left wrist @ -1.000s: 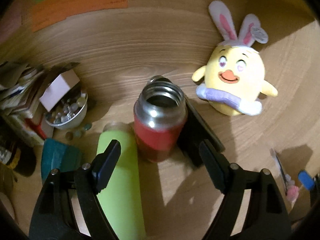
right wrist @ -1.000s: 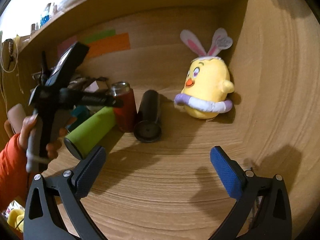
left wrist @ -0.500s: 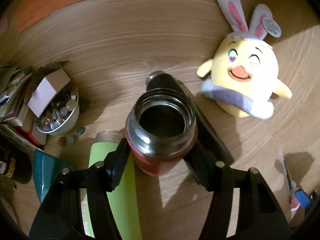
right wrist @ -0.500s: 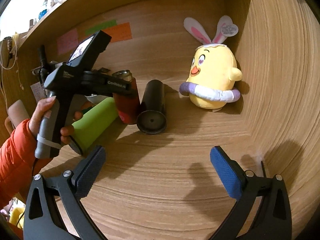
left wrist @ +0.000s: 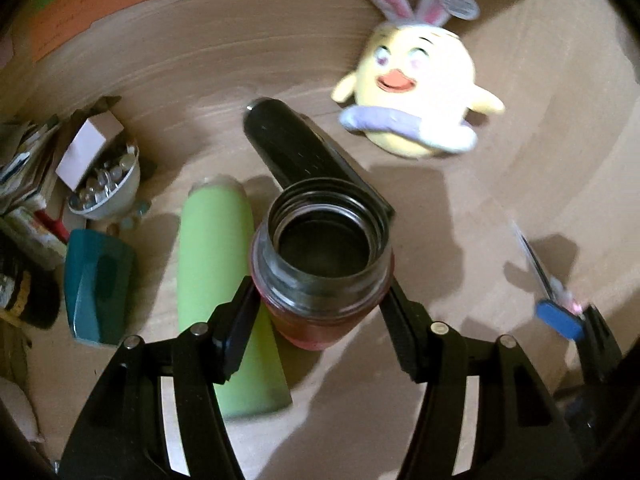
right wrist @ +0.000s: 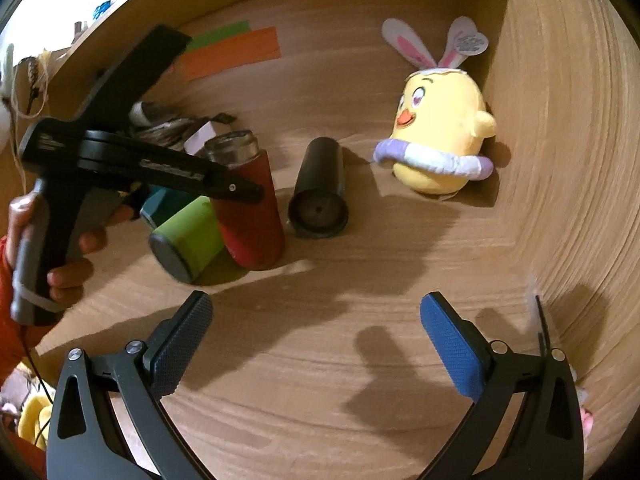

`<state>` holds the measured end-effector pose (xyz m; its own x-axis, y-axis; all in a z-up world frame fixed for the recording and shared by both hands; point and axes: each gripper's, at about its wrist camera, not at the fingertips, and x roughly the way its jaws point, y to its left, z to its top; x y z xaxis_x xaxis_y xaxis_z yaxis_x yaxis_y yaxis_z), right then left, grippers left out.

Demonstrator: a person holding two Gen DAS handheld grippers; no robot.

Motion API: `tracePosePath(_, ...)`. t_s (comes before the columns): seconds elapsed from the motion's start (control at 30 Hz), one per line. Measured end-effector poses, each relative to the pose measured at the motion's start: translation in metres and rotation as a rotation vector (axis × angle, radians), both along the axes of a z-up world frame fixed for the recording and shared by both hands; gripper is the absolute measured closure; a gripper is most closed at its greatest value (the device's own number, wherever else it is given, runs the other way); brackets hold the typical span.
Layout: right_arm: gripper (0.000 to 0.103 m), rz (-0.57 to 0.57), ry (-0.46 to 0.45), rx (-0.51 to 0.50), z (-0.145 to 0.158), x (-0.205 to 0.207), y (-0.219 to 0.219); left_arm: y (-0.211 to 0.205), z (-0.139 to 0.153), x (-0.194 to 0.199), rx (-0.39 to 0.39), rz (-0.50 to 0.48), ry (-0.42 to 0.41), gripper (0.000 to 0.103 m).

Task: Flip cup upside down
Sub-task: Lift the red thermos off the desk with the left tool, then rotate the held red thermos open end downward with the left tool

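The cup is a red steel flask with an open silver mouth (left wrist: 324, 264). My left gripper (left wrist: 320, 308) is shut on its upper body, with a black finger on each side. In the right wrist view the red cup (right wrist: 250, 208) leans to the left, with its base at the wooden surface, and the left gripper (right wrist: 240, 192) clamps it from the left. My right gripper (right wrist: 316, 344) is open and empty, low over the wood in front of the cup.
A green bottle (left wrist: 224, 292) lies left of the cup and a black bottle (left wrist: 296, 152) lies behind it. A yellow chick plush (left wrist: 416, 96) sits at the back right. A bowl of marbles (left wrist: 106, 188), a teal box (left wrist: 96, 284) and papers crowd the left.
My left gripper moved in around the red cup, closed on it and tilted it. The right gripper stayed open and shifted slightly.
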<state>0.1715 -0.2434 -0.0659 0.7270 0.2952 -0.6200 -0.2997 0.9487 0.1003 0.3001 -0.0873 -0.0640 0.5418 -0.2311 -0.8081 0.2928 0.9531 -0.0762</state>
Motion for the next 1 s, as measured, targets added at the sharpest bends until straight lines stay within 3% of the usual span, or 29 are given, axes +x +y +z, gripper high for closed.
tracePosePath(0.5, 0.0, 0.156, -0.005, -0.006, -0.032, -0.047, 0.034, -0.019, 0.009, -0.116, 0.015, -0.13, 0.035, 0.042)
tracePosePath(0.77, 0.001, 0.262, -0.076, 0.021, -0.039, -0.07, 0.059, -0.011, 0.012, -0.158, 0.034, -0.152, 0.042, 0.043)
tracePosePath(1.0, 0.017, 0.334, -0.107, 0.072, -0.04, -0.072, 0.073, 0.006, 0.011, -0.158, -0.043, -0.151, 0.07, 0.043)
